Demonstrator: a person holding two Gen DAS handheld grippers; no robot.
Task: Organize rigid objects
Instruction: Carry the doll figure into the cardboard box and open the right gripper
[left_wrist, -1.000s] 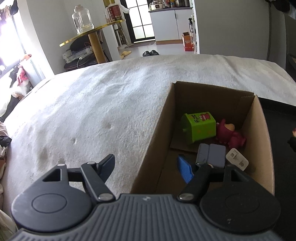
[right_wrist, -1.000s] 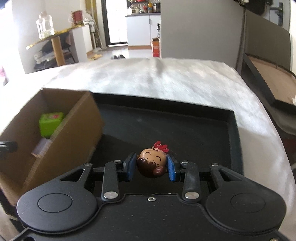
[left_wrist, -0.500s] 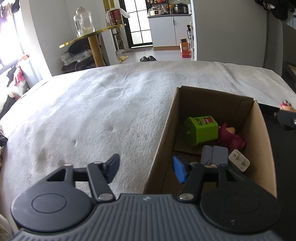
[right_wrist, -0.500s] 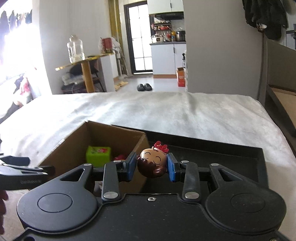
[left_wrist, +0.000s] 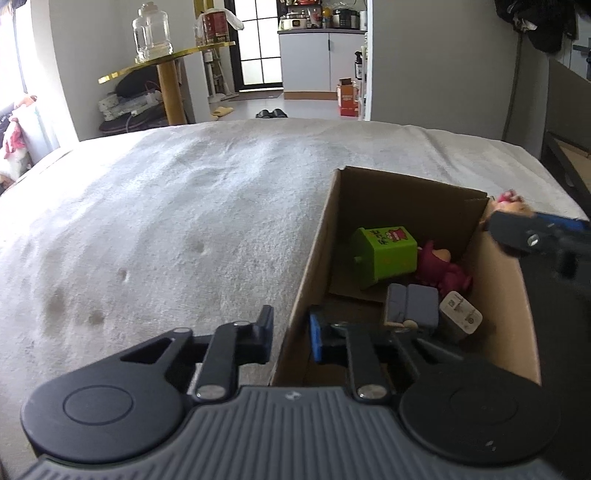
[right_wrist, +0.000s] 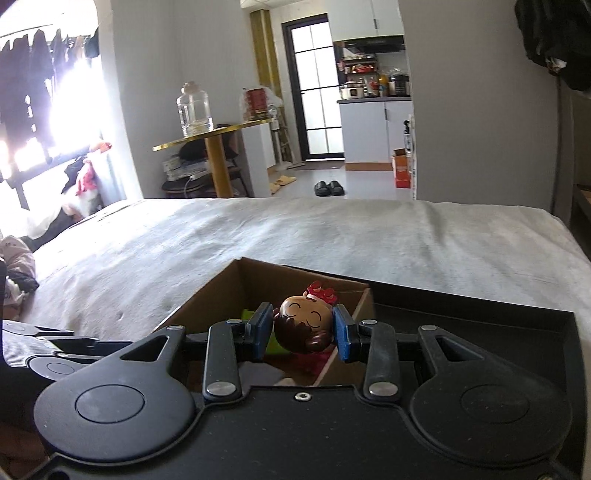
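Over cardboard box (right_wrist: 221, 291): doll head (right_wrist: 305, 328) clamped in right hand-held gripper (right_wrist: 300, 335); left hand-held gripper (left_wrist: 290, 332) closing astride box wall.

Wide bed under a pale grey, short-pile fleece blanket (left_wrist: 192, 229), surface dimpled in a few spots near the front left. On it: open brown cardboard box (left_wrist: 314, 266), right of centre, holding small items. Flat black shallow tray (right_wrist: 480, 332) lies on the blanket directly beside the box's right wall; cannot tell if touching
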